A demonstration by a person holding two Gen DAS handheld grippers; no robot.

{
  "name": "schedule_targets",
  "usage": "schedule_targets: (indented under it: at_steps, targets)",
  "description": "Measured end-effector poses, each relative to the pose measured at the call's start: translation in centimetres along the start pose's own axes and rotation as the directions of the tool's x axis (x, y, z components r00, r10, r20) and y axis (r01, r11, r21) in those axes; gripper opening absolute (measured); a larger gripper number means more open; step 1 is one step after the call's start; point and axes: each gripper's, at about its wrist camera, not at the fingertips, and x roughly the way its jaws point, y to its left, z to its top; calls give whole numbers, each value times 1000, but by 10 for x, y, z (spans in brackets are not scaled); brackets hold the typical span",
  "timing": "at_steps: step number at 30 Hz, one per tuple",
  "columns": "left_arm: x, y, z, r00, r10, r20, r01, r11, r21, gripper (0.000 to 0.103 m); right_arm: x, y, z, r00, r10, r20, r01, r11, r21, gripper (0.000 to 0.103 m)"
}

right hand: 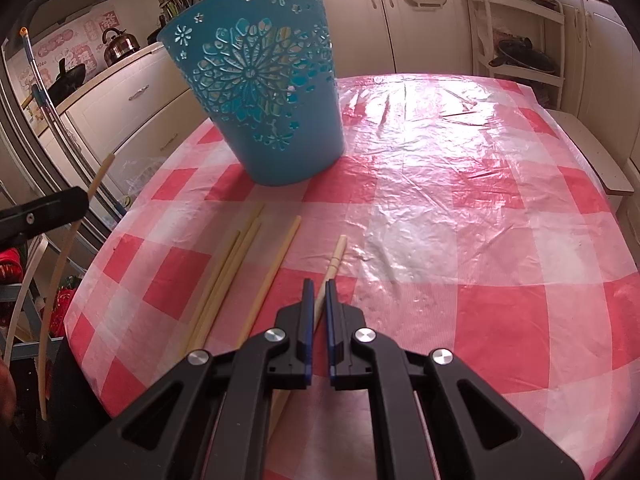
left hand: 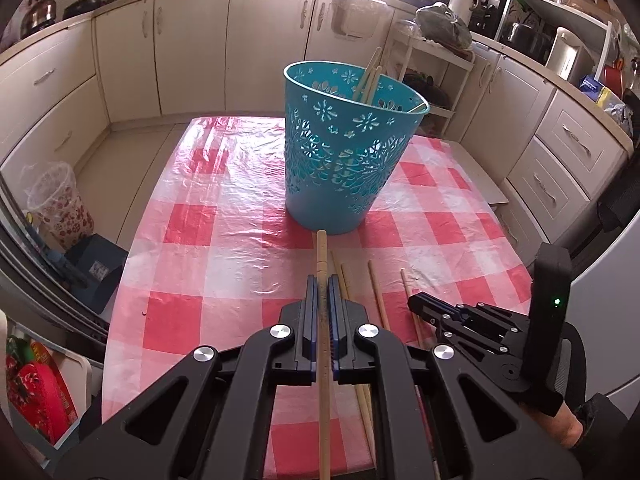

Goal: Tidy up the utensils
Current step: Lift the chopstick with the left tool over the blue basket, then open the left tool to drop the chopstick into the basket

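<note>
The left tongs (left hand: 322, 280) are closed tight on a single wooden chopstick (left hand: 321, 256), which runs straight out past their tips and back under them toward the camera. Its far end stops just short of the base of the teal cut-out basket (left hand: 344, 152), which stands upright on the red-and-white checked tabletop (left hand: 208, 240) directly ahead of these tongs. Several chopsticks already stand in the basket (left hand: 370, 76), leaning on the far rim.

The right tongs (right hand: 317, 286) are drawn in almost fully around another chopstick (right hand: 335, 258) that lies on the tabletop; its end pokes out ahead of their tips, angled slightly right. Whether the pads truly press it is hard to tell from this angle, though the gap is barely wider than the stick.

Just left of the right tongs lie loose chopsticks (right hand: 236, 256) side by side on the cloth, pointing toward the basket, which from here stands ahead and to the left
</note>
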Motion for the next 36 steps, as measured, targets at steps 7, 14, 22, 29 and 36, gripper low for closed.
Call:
schedule_targets:
  at_steps: [7,14,22,29,36]
  targets:
    - [-24,-5,8,998,-13,53,13,1000,10,5,2,2,0,1000,-3,1,3,1000,4,7]
    - [-56,-1,29,988,-52,144,55,998,-13,5,2,6,0,1000,-8,1,8,1000,-26,13]
    - [-99,-1,78,938,-91,334,105,994,-24,5,2,9,-1,1000,-1,2,1,999,-41,19]
    - [-88,-7,129,881,-84,466,109,994,-27,5,2,7,-1,1000,16,3,-16,1000,-25,20]
    - [-65,-13,176,804,-32,594,89,994,-66,5,1,0,0,999,53,3,-53,999,12,20]
